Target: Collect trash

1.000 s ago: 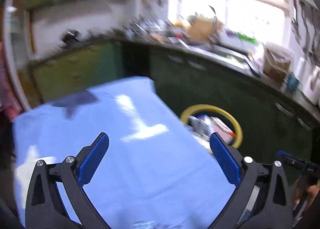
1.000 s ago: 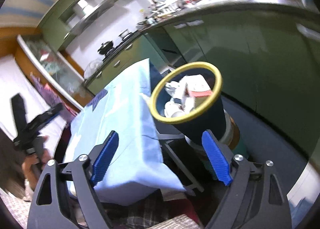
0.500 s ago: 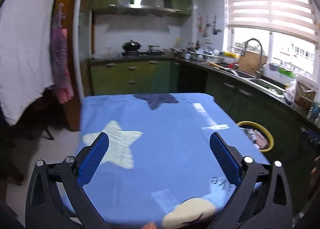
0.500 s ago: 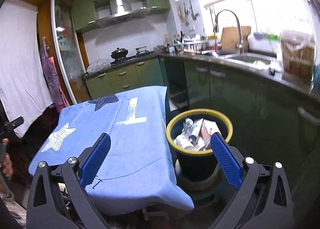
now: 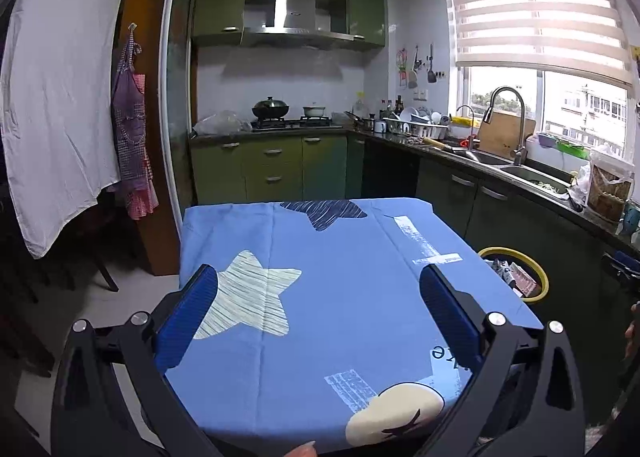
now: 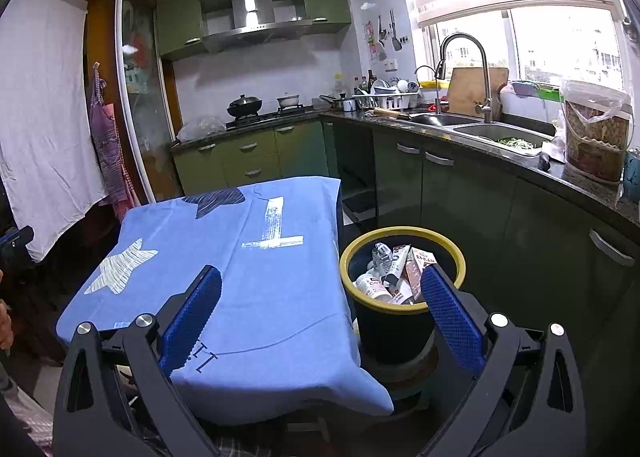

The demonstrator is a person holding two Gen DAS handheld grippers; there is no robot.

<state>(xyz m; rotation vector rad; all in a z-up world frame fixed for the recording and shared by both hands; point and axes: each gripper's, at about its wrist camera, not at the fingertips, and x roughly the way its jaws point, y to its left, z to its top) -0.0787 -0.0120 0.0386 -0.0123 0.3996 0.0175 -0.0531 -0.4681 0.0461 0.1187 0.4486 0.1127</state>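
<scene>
1. Both tools are empty: the left gripper (image 5: pixel 318 309) hangs over the near part of the table with its blue pads spread wide and only cloth showing between them, and the right gripper (image 6: pixel 320 309) is likewise fully spread, its pads framing the table's corner on one side and the bin on the other.
2. Taking the bin (image 6: pixel 456 253) as the landmark: it stands on the floor just beside the table's window-side edge, between the table and the green lower cabinets (image 6: pixel 440 185) under the sink.
3. The trash (image 6: pixel 394 277) lies inside the bin, heaped to just under the yellow rim: crumpled white wrappers, a small carton or two with red and brown print, and a white tube-like pack. Individual pieces are hard to separate.
4. The blue tablecloth (image 5: pixel 340 297) beside the bin shows only its printed stars and marks; no loose litter is visible on it from either wrist view.
5. Judging by this, collection looks finished or close to it. The sensible step is a check: sweep both views over the cloth and the floor around the bin before stopping.
6. Should a stray piece turn up, approach it with pads wide, pinch across its narrowest part, and let go only once directly above the bin's opening.
</scene>
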